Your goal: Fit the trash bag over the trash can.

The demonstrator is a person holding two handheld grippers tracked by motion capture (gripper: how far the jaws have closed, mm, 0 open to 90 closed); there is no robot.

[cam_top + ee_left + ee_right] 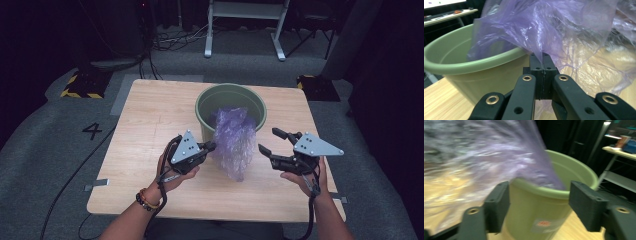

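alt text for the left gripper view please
The left gripper has its black jaws shut on a fold of a thin purple plastic bag that billows above them. Behind and to the left stands a green bucket on a wooden table, with the bag draped over its rim.
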